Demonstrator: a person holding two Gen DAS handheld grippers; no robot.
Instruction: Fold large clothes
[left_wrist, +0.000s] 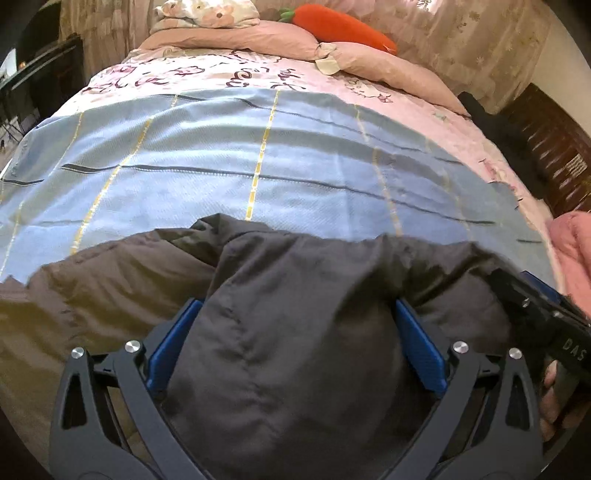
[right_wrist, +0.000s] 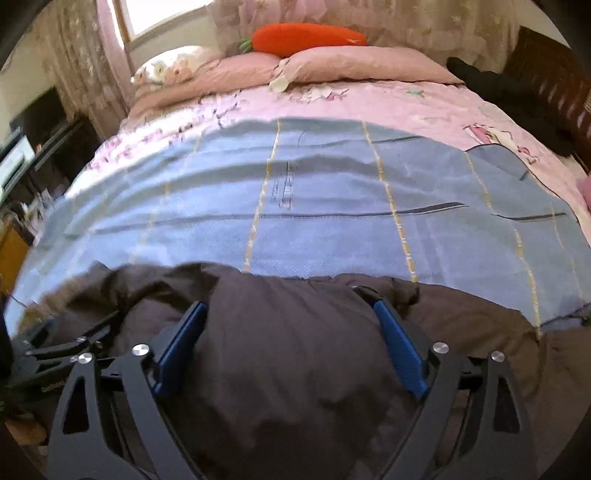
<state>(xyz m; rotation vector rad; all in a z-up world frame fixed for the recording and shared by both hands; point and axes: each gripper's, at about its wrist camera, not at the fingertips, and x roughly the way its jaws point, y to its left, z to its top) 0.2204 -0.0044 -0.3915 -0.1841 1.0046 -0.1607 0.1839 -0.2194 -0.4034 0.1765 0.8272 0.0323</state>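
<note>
Blue checked blanket (left_wrist: 258, 155) over pink bed (right_wrist: 424, 107); both fingers (left_wrist: 173, 343) apart astride dark garment (left_wrist: 295, 350).

Both views are lit by soft daylight, which is admitted through the bright, overexposed window (right_wrist: 162, 18) behind the thin patterned curtains (right_wrist: 443, 22). Strong fisheye bending and black corners are seen at the edges. The dark grey padded garment (left_wrist: 295, 332) is left in shade. Motion blur is noticed on the light blue checked blanket (right_wrist: 295, 206).
</note>
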